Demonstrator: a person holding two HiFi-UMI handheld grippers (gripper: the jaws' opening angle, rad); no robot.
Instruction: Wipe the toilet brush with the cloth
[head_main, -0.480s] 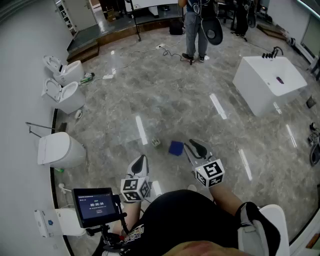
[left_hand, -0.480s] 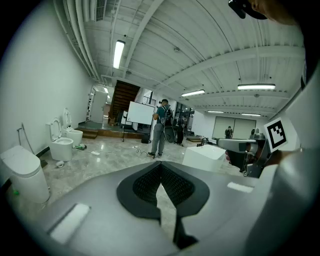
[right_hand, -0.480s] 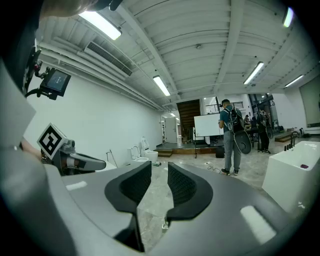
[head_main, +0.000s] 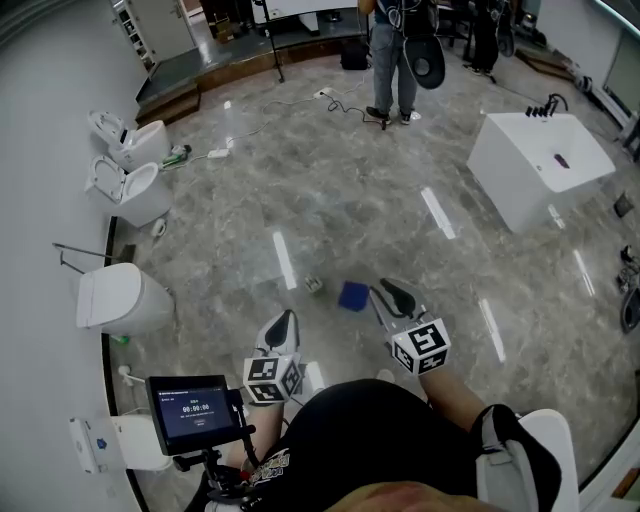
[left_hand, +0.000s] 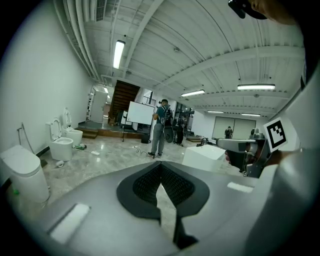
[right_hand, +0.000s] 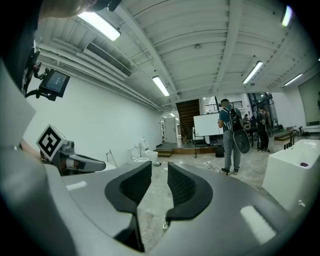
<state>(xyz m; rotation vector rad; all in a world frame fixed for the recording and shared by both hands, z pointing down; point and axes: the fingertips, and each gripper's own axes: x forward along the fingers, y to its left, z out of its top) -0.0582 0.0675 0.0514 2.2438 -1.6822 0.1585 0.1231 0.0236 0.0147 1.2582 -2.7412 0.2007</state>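
Observation:
A blue cloth (head_main: 352, 296) lies on the marble floor, just left of my right gripper (head_main: 392, 293) in the head view. That gripper is held nearly level; its jaws (right_hand: 159, 172) stand a little apart with nothing between them. My left gripper (head_main: 283, 324) hangs further left and nearer to me. Its tips (left_hand: 161, 167) touch each other and it holds nothing. No toilet brush can be made out with certainty. A thin white object (head_main: 127, 376) by the left wall is too small to identify.
Three white toilets (head_main: 120, 298) (head_main: 128, 190) (head_main: 125, 140) line the left wall. A white bathtub (head_main: 540, 160) stands at the right. A person (head_main: 392, 60) stands far ahead near cables. A small grey object (head_main: 313, 285) lies left of the cloth. A small screen (head_main: 195, 410) sits close to my body.

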